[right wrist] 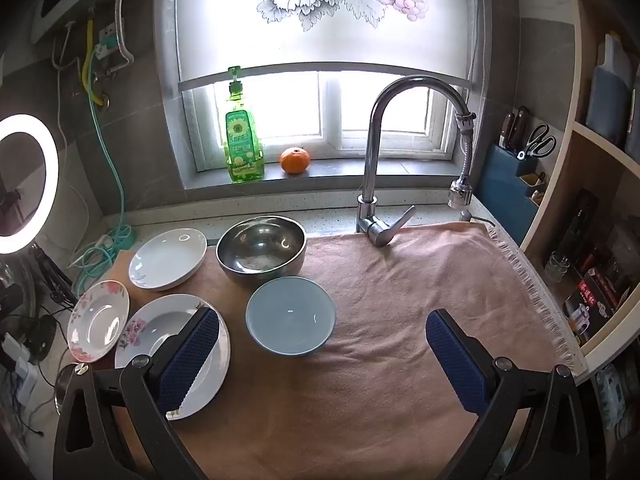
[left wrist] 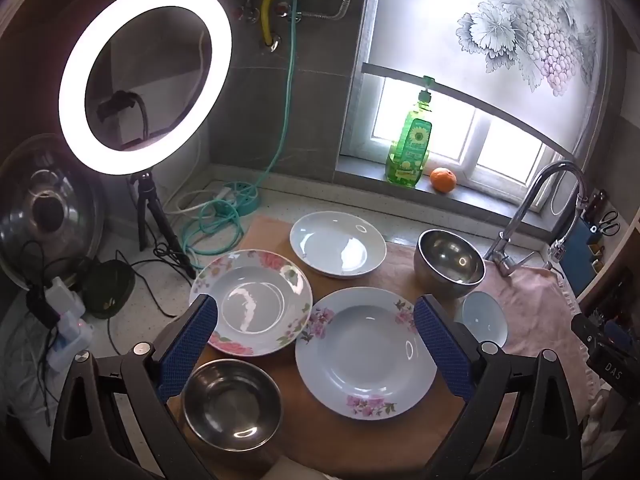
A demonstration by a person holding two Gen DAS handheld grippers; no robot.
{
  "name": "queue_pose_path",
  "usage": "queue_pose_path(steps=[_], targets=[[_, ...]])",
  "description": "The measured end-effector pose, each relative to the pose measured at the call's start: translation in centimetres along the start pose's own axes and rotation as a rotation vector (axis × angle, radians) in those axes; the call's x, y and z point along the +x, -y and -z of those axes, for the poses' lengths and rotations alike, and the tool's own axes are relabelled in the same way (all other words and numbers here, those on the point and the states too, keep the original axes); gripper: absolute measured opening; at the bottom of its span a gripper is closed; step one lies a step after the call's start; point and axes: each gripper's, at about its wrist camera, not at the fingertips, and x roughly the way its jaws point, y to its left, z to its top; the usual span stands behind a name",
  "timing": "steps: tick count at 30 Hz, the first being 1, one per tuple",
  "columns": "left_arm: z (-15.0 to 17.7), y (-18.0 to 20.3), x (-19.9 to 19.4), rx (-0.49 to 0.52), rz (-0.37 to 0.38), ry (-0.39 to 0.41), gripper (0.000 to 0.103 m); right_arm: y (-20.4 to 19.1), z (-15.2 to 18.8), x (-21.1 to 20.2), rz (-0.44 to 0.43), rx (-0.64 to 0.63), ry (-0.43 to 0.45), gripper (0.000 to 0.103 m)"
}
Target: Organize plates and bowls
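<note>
Left wrist — left gripper point(left wrist: 316, 316) angled down, fingers wide

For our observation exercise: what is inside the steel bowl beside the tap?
The round steel bowl near the chrome tap shows only reflections on its bare inside; nothing lies in it. The pink towel under it is covered there.

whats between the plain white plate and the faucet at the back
The larger steel bowl sits between the plain white plate and the faucet, clearest in the right wrist view. It rests upright and empty on the pink towel.
</note>
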Motion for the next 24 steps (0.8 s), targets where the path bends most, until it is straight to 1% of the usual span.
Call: queue_pose_path(steps=[8,9,10,11,24], targets=[[-0.3,-1.2,-0.2,-0.020,0.008,-0.008,0.099,-0.2,0.0,0.4,-0.001,-0.007,-0.019,0.102],[-0.1,-0.4,0.1,0.005,-0.002,0.002,0.099,-0.2,0.0,0.4,0.000,-0.008,-0.020,0.102],[0.2,-0.4,0.0,0.011,0.001,0.004,0.099,-0.6,0.1,0.7,0.000,-0.010,-0.020,0.102],[-0.1,0.0,0.1,0.020,-0.005,0.000,0.099,-0.6,-0.1,0.8,-0.003,-0.009,-0.020,0.102],[-0.2,0.3,0.1,0.025,-0.008,0.004,0.099,-0.3,-0.2,0.7,-0.003,-0.010,-0.022,0.102]])
